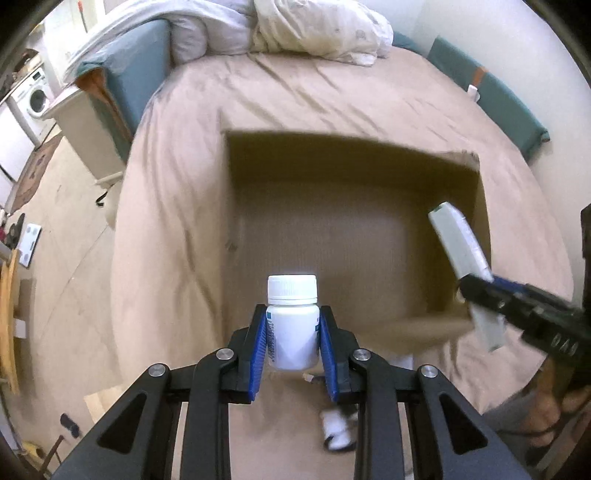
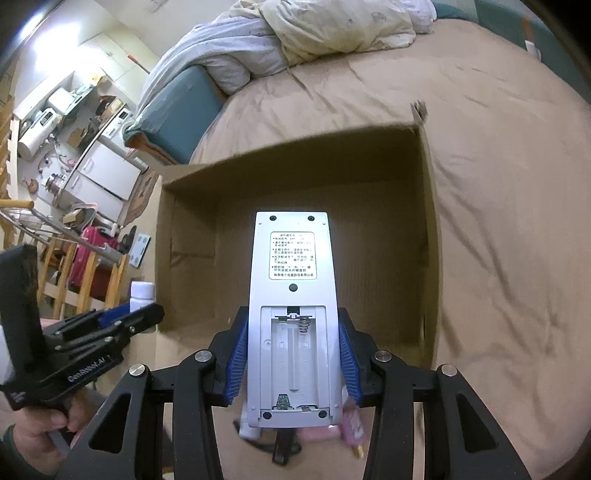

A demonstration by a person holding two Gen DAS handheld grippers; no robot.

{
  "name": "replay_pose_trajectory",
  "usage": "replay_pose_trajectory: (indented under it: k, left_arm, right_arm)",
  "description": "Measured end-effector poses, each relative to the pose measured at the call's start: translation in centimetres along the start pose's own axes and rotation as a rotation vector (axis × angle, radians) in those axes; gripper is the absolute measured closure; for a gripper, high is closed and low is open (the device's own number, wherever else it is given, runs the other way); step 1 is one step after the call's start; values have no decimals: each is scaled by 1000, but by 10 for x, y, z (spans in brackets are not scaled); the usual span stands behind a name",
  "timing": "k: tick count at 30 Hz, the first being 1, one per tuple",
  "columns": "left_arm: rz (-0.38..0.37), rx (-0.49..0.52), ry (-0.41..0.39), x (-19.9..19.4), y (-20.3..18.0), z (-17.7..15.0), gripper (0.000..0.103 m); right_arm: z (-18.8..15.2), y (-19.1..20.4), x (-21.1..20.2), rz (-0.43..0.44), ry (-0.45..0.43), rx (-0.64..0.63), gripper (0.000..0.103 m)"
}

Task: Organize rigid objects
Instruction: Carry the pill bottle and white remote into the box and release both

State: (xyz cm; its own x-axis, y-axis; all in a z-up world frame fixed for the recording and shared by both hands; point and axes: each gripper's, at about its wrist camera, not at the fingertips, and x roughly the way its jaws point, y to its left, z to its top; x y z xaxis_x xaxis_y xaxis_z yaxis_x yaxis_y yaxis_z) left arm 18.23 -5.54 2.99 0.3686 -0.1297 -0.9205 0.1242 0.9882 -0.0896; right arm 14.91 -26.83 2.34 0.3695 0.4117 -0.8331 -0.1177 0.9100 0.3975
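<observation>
My left gripper (image 1: 292, 325) is shut on a white pill bottle (image 1: 292, 332) with a ribbed cap, held upright just before the near wall of an open cardboard box (image 1: 236, 206) on the bed. My right gripper (image 2: 291, 347) is shut on a white remote control (image 2: 291, 280), back side up with its battery bay uncovered, held over the box (image 2: 428, 221). In the left wrist view the remote (image 1: 461, 251) and the right gripper (image 1: 480, 291) hang above the box's right side. In the right wrist view the left gripper (image 2: 144, 314) and the bottle (image 2: 142, 291) show at the box's left corner.
The box's floor looks bare. Small white and pink items (image 2: 351, 424) lie blurred on the tan bedspread (image 1: 332, 96) beneath the grippers. Crumpled bedding (image 1: 317, 29) is piled at the bed's far end. Left of the bed are a floor (image 1: 66, 229), cabinets and wooden rails (image 2: 74, 273).
</observation>
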Motion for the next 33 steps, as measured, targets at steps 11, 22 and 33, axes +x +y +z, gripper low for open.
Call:
replay_pose_trajectory:
  k: [11, 22, 33]
  left_arm:
    - [108, 109, -67, 62, -19, 7, 79]
    - [155, 163, 2, 105, -21, -1, 79]
    - [139, 144, 22, 112, -18, 5, 79]
  right_arm:
    - [25, 2, 55, -96, 0, -52, 57]
    - [6, 7, 91, -244, 19, -181, 57]
    - [10, 17, 71, -209, -55, -176, 43]
